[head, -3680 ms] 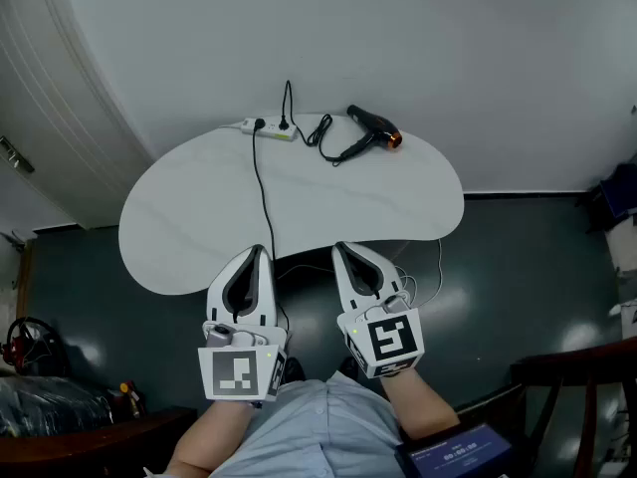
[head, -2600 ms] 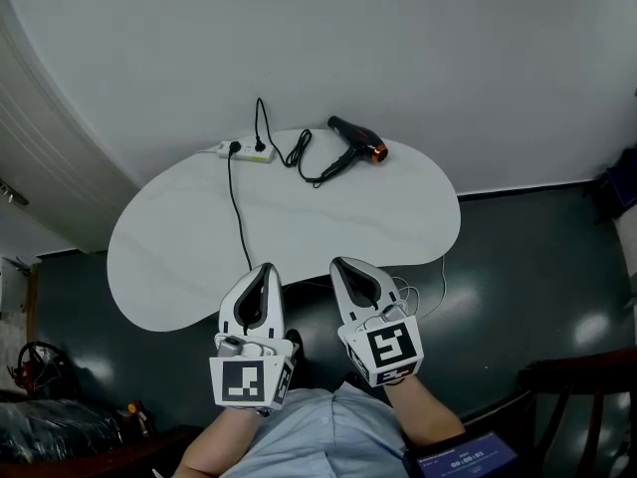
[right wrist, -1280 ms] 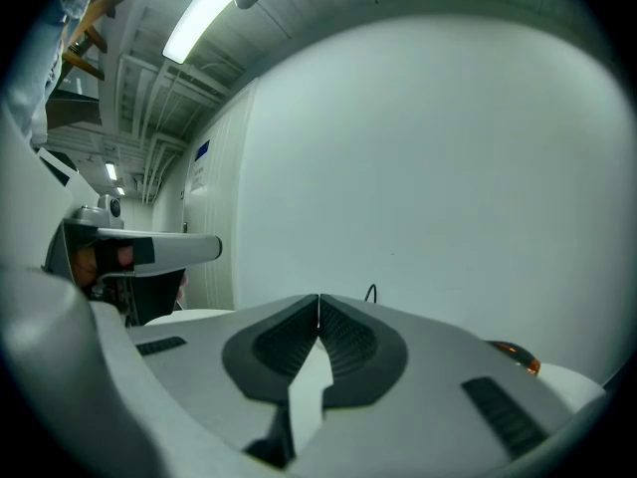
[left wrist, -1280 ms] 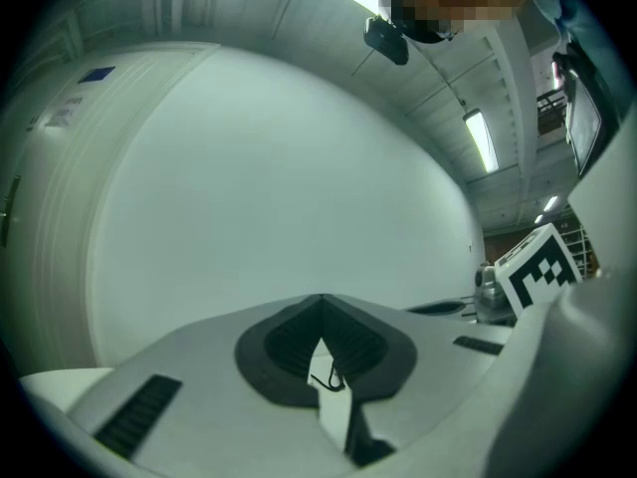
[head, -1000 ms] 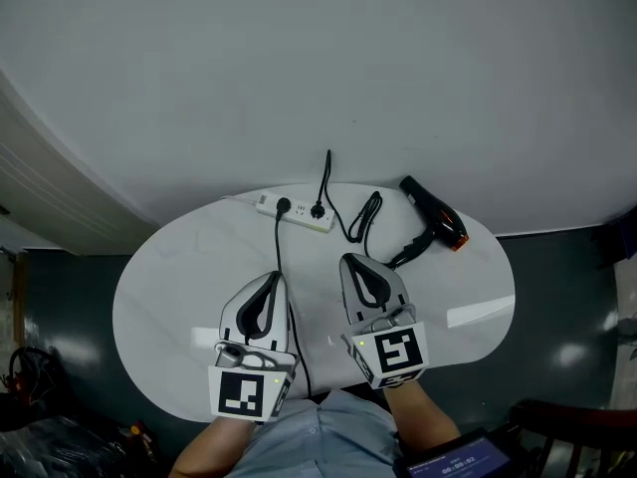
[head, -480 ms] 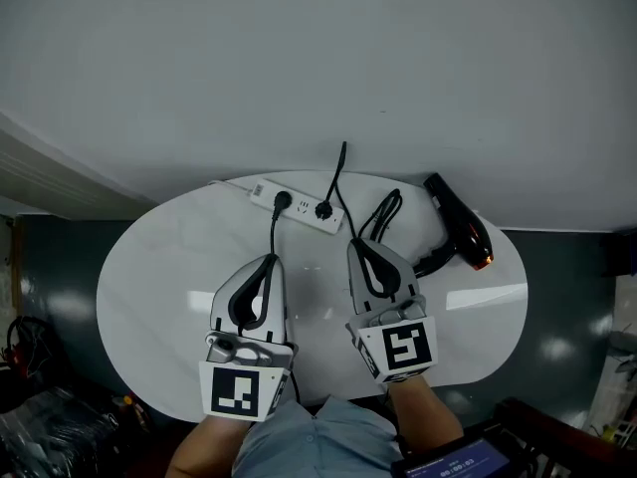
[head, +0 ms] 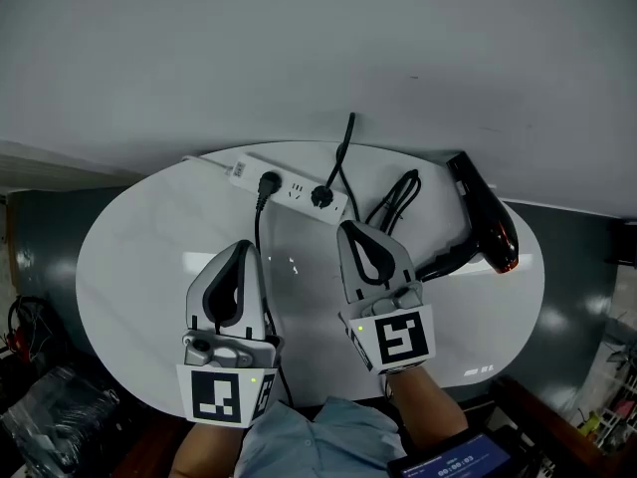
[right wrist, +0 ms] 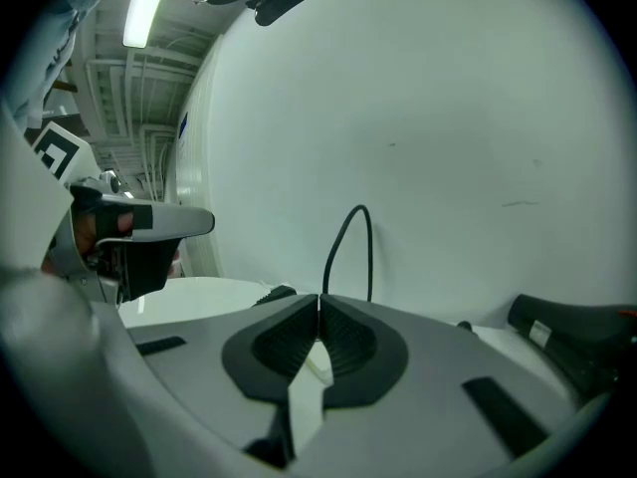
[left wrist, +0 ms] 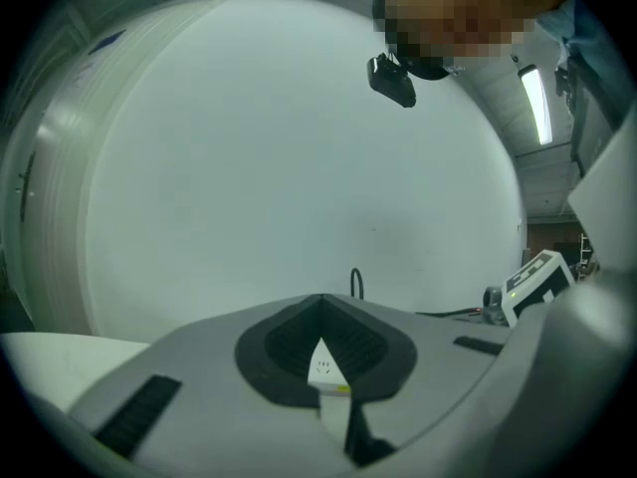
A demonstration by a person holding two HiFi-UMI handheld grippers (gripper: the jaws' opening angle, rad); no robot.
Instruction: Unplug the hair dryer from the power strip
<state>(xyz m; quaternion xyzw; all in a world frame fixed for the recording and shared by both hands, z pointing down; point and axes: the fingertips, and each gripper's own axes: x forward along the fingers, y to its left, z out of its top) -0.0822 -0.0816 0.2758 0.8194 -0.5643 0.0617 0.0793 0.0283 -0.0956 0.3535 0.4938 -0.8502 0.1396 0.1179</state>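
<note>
A white power strip [head: 291, 190] lies at the far side of the white table [head: 129, 267], with two black plugs in it. From the right plug [head: 321, 196] a black cord [head: 345, 137] arcs up and runs to a coil [head: 398, 199] beside the black hair dryer [head: 485, 225], which lies at the right. My left gripper [head: 242, 251] is shut and empty, short of the strip. My right gripper [head: 350, 229] is shut and empty too, close to the right plug. The strip [left wrist: 325, 371] shows through the left gripper [left wrist: 320, 302] in the left gripper view. Beyond my right gripper [right wrist: 318, 302] stand the cord [right wrist: 348, 242] and the dryer [right wrist: 567, 342].
The left plug [head: 267, 181] has a cord [head: 257, 229] that runs toward me under my left gripper. A white wall [head: 318, 48] rises right behind the table. Dark floor [head: 40, 227] lies on both sides, with clutter at the lower left.
Both grippers have moved forward and down over the table, nearer the power strip. Both stayed shut. The head view has closed in on the table.
</note>
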